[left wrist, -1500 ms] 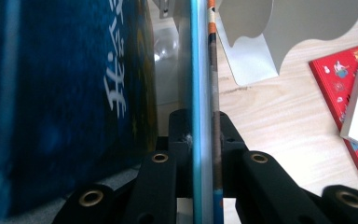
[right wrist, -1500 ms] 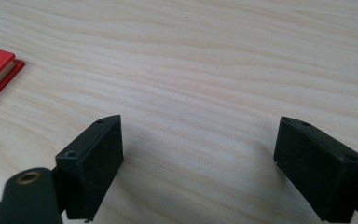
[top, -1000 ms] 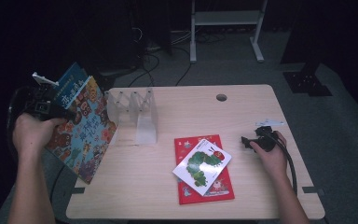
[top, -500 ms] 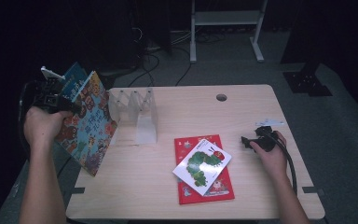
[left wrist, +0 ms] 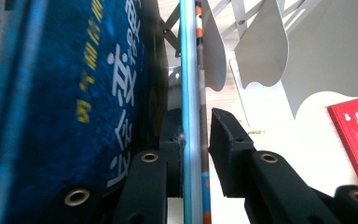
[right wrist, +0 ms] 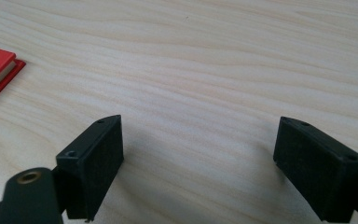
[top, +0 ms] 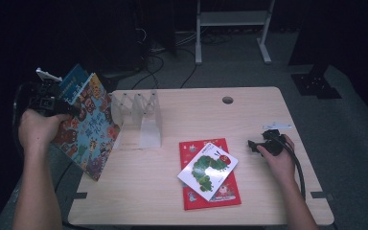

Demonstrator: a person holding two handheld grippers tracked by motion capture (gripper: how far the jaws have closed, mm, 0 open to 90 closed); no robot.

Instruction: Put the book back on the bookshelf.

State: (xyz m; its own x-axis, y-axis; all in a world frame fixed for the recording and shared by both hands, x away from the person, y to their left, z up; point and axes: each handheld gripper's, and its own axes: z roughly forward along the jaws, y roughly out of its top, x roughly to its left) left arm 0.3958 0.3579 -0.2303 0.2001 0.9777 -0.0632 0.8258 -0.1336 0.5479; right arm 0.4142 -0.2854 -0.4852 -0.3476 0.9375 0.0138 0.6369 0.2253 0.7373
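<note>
A colourful picture book (top: pixel 88 127) stands tilted at the table's left edge, with a blue book (top: pixel 74 79) behind it. My left gripper (top: pixel 60 108) straddles the colourful book's top edge (left wrist: pixel 191 93). Its jaws have just been opening: one pad touches the book and the other stands a small gap off it. The blue book's cover (left wrist: pixel 98 93) lies outside the jaws. A white folding book rack (top: pixel 141 117) stands just right of the books. My right gripper (top: pixel 254 144) rests on the table, open and with nothing in it (right wrist: pixel 198 163).
A red book (top: pixel 218 191) lies flat at mid-table with a white caterpillar book (top: pixel 208 165) on top, left of my right gripper. A cable hole (top: pixel 227 100) sits near the table's (top: pixel 268 110) far edge. A white stand (top: pixel 232 19) is on the floor beyond.
My left hand has risen slightly and shifted towards the rack with the books. The right hand has not moved.
</note>
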